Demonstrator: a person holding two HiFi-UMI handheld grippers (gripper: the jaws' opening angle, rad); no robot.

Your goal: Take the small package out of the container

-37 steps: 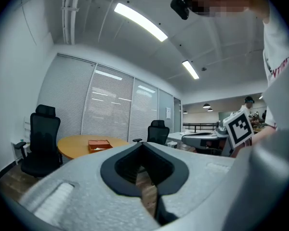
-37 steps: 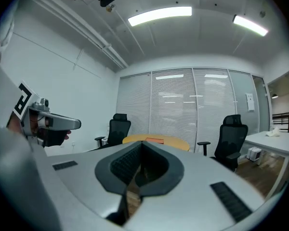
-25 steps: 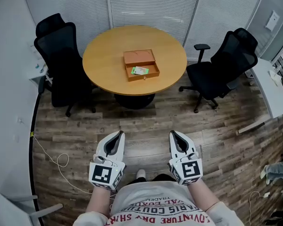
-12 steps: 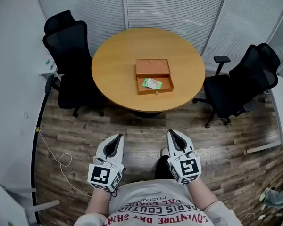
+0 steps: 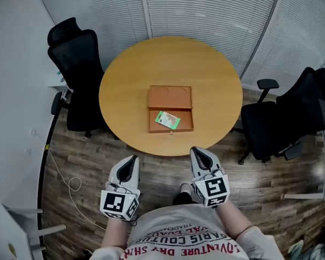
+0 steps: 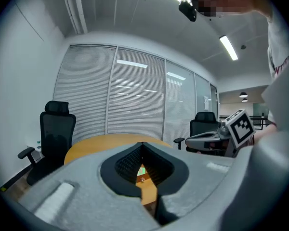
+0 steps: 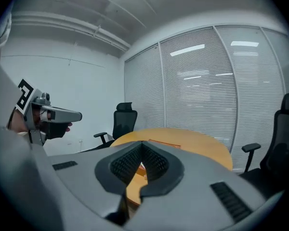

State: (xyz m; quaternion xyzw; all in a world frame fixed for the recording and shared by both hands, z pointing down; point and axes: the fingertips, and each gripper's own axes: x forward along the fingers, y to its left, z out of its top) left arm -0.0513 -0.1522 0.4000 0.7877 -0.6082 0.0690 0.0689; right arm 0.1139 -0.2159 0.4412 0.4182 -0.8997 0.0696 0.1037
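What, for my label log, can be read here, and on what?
"PARIS COUTU", "TRADEM": shirt, upside down, partly cut off.
Package: print too small to read.
Left gripper, right gripper: square markers only, no words.

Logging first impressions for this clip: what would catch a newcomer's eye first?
An open wooden box sits at the middle of the round table, a small green-and-white package in its near half. The left tool and right tool, both shut and empty, hang short of the table's near edge. Black chairs flank it.
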